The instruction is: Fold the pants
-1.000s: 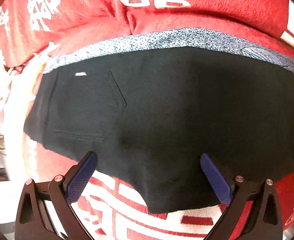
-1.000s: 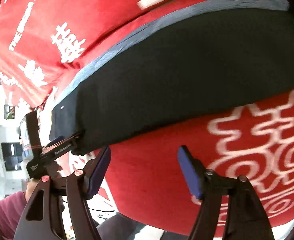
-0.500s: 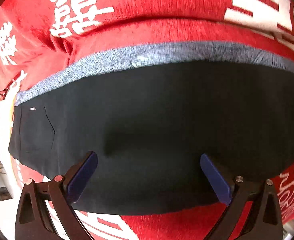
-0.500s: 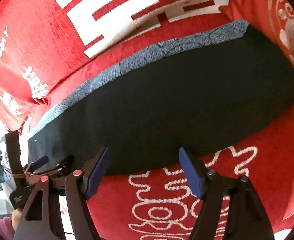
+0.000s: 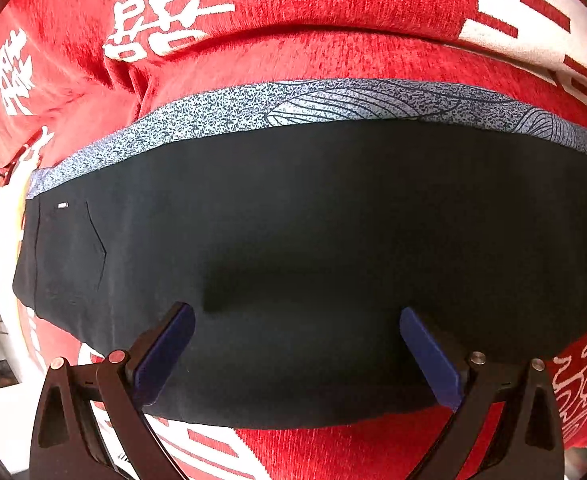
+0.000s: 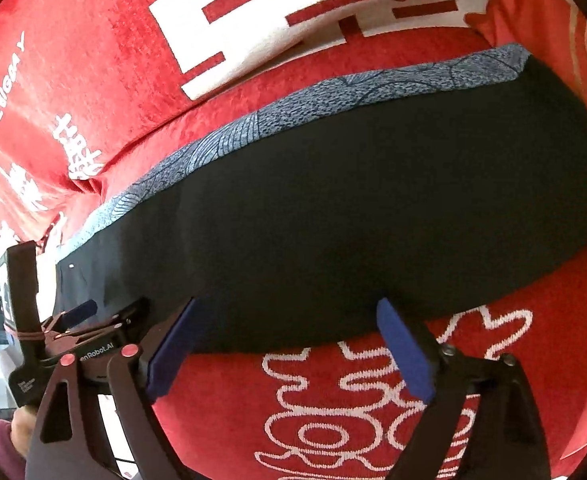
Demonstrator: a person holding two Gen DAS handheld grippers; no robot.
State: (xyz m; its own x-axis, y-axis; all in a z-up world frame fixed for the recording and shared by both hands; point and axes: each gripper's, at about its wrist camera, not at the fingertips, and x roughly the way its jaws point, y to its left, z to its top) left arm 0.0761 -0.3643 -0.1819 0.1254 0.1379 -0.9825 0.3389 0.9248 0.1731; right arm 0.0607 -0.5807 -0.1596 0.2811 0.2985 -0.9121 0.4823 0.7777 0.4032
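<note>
Now I see the pants (image 5: 333, 260) lying long across both open, empty hand-held grippers, left (image 5: 295, 354) and right (image 6: 289, 344), near edge just below them; the right's jaws just widened.

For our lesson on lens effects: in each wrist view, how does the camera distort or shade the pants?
Left wrist view: fisheye bows the pants and their grey patterned band into an arc; corners go black. Right wrist view: same bulge, pants nearly featureless black; red cloth stays sharp.
</note>
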